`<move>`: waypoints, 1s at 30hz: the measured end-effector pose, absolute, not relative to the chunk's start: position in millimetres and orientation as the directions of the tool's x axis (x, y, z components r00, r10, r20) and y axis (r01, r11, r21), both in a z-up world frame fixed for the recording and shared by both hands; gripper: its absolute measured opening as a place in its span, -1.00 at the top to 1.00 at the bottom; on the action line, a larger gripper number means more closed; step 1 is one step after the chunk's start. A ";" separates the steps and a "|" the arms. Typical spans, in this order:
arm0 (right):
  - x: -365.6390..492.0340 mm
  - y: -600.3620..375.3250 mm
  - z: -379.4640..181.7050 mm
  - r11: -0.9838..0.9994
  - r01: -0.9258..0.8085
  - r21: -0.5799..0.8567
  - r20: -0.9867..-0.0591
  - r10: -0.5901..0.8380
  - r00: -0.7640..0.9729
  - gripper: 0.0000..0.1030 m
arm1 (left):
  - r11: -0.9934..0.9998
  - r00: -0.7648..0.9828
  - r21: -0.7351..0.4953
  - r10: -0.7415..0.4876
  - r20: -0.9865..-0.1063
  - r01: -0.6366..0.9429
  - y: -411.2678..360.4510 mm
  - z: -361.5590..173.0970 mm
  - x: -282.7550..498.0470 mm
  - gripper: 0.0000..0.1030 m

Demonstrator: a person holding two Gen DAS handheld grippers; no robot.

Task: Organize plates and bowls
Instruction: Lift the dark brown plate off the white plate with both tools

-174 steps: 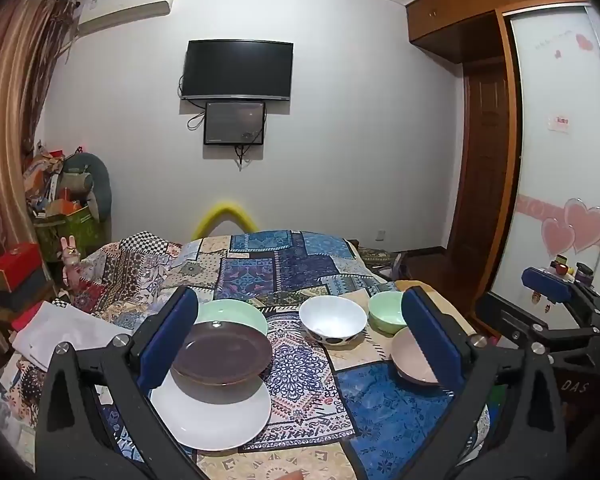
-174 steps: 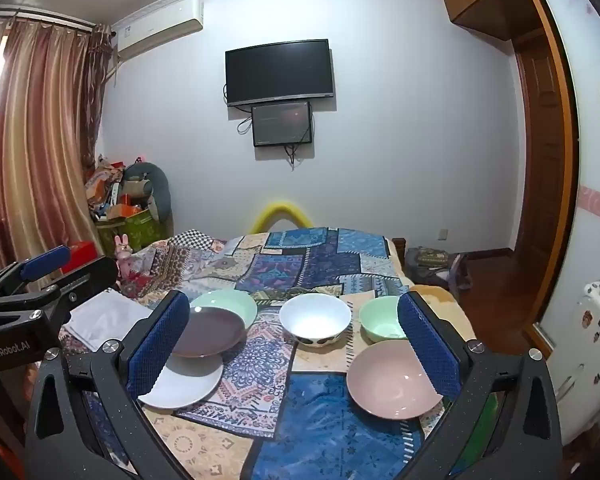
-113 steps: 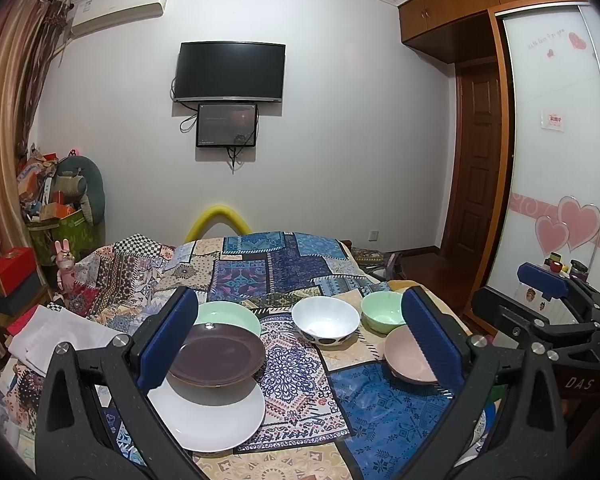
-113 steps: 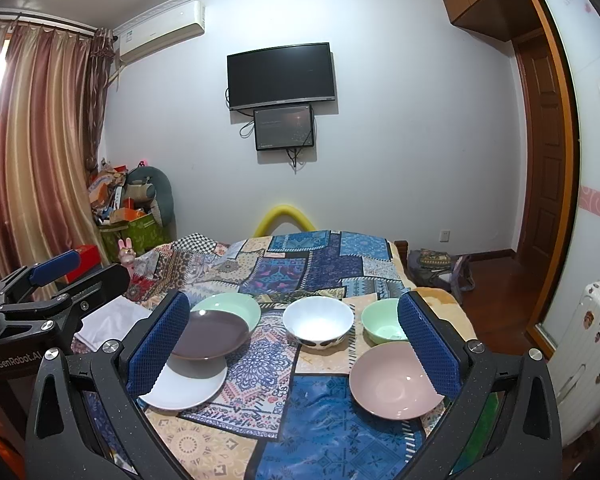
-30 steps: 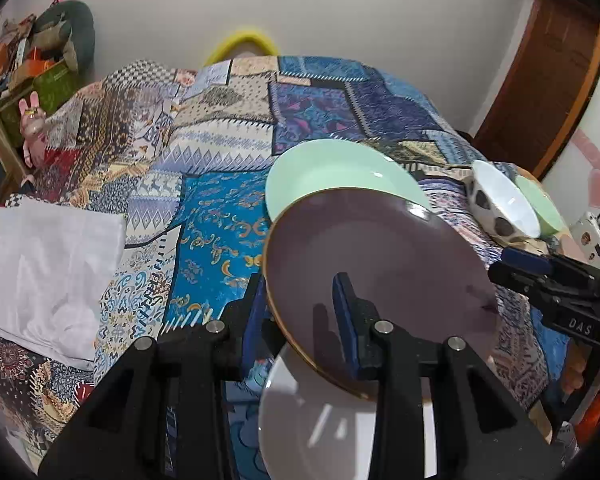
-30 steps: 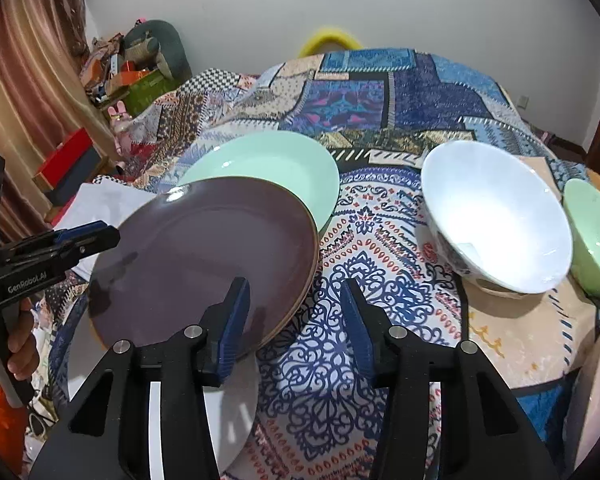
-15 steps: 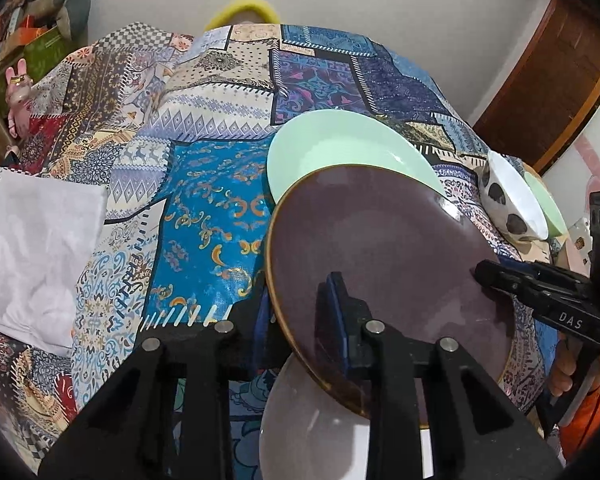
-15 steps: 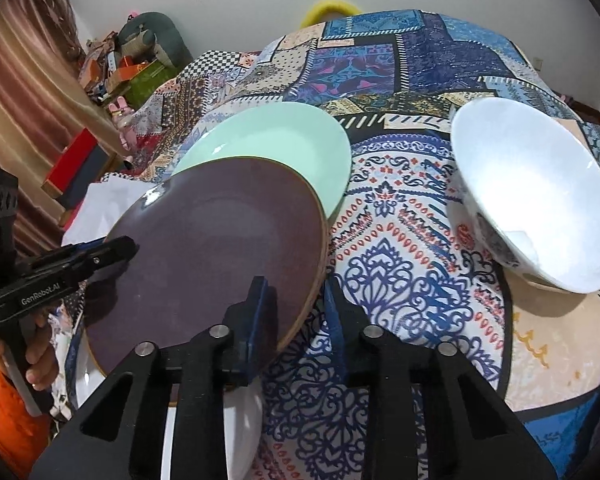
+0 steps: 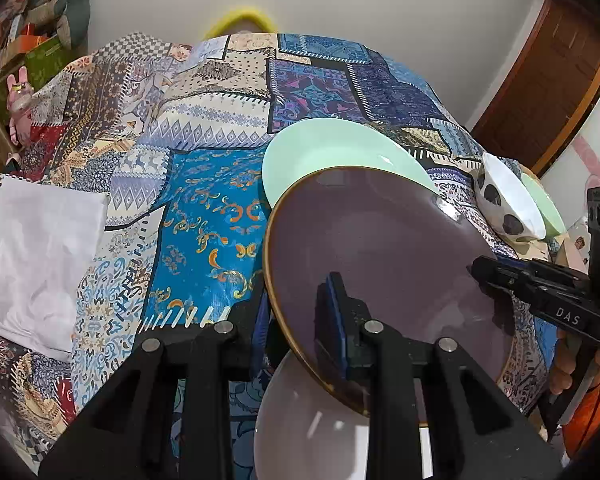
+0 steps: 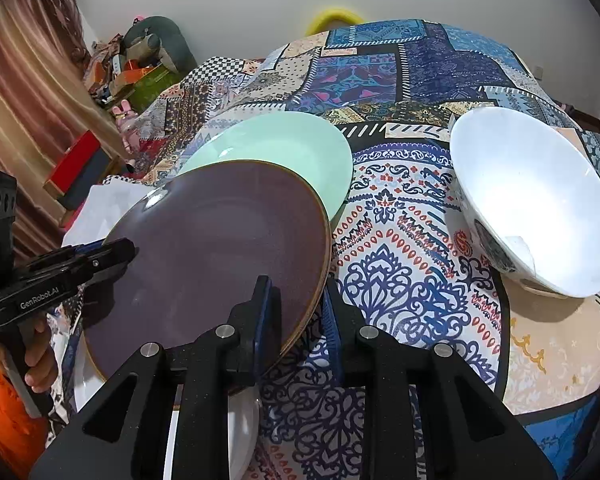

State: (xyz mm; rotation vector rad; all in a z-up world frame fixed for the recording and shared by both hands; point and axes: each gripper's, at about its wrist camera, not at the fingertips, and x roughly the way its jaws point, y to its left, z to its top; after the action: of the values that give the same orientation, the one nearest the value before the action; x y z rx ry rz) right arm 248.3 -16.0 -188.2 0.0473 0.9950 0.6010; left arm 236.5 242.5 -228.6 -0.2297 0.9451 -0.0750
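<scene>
Both grippers, left gripper (image 9: 296,320) and right gripper (image 10: 298,314), pinch opposite rims of the purple plate (image 9: 380,264), mid-frame, tilted above the white plate (image 9: 320,432). Beyond lies the green plate (image 10: 276,148); the white bowl (image 10: 536,204) sits upper right.

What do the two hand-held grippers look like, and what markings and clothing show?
The left hand-held gripper and the right hand-held gripper are matte black, with angular cut-out frames, silver pivot bolts and blue finger pads. White lettering reads "GenRobot.AI" on the left, "DAS" on the right. The person's bare fingers wrap the handles, with orange clothing below them.
</scene>
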 end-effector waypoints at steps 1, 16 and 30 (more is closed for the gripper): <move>247.9 -16.4 -188.0 0.838 -0.453 0.305 -0.772 0.496 0.397 0.57 | 0.973 0.583 -0.227 -0.162 -0.796 -0.040 241.9 -228.7 236.0 0.47; 234.6 -27.7 -180.6 0.839 -0.460 0.291 -0.746 0.500 0.440 0.57 | 0.972 0.600 -0.231 -0.165 -0.783 -0.034 229.3 -222.0 221.8 0.47; 218.3 -49.8 -160.6 0.848 -0.449 0.283 -0.719 0.497 0.486 0.57 | 0.974 0.630 -0.227 -0.173 -0.757 -0.005 207.5 -198.9 205.7 0.47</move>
State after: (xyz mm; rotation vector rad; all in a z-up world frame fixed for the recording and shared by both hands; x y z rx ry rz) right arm 218.3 -49.8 -160.6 0.0592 0.8939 0.5761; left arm 205.7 207.5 -198.9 -0.2158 0.8864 -0.0968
